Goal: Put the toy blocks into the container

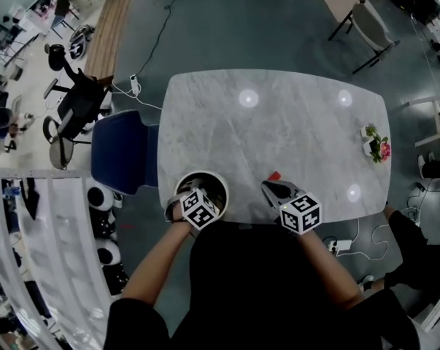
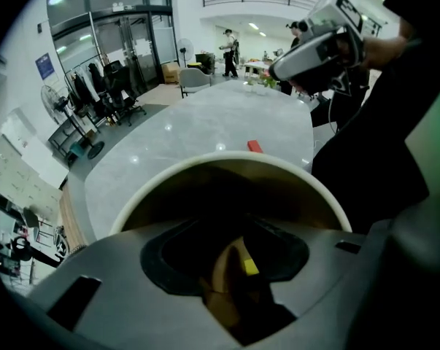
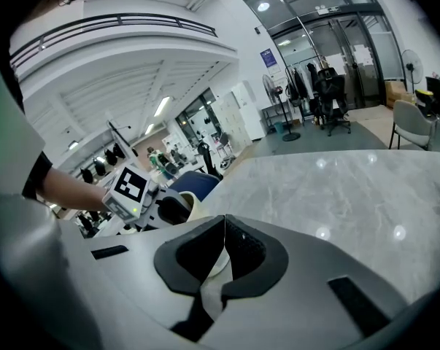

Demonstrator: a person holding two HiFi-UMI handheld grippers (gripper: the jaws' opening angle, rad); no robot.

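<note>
Marble table (image 1: 278, 122) is carrying the whole job. The white container (image 1: 212, 175) is standing at its near edge, on my left side.

1. I am holding the left gripper (image 1: 197, 194) steeply nose-down over the container mouth. In the left gripper view its jaws are standing apart and pressing on nothing. A yellow block (image 2: 249, 267) is showing in the gap between them, down inside the container (image 2: 227, 159) and clear of both pads.

2. I am holding the right gripper (image 1: 269, 187) over the table, to the right of the container, angled down and away from me. In the right gripper view this gripper (image 3: 224, 228) is showing its jaws lying flat together with nothing between them.

3. A red block (image 1: 273, 175) is lying on the bare marble, outside the container. It is sitting just beyond the right gripper's tips, on their far side, and well apart from the left gripper. The right hand is therefore the nearer one.

4. For the coming move, I am judging that the right jaws need to open before coming down over the red block (image 2: 255, 146). Its long axis is appearing to run away from me, roughly along the gripper's own line, though the block is showing too small to be sure. If so, the jaws would be closing across its short width.
</note>
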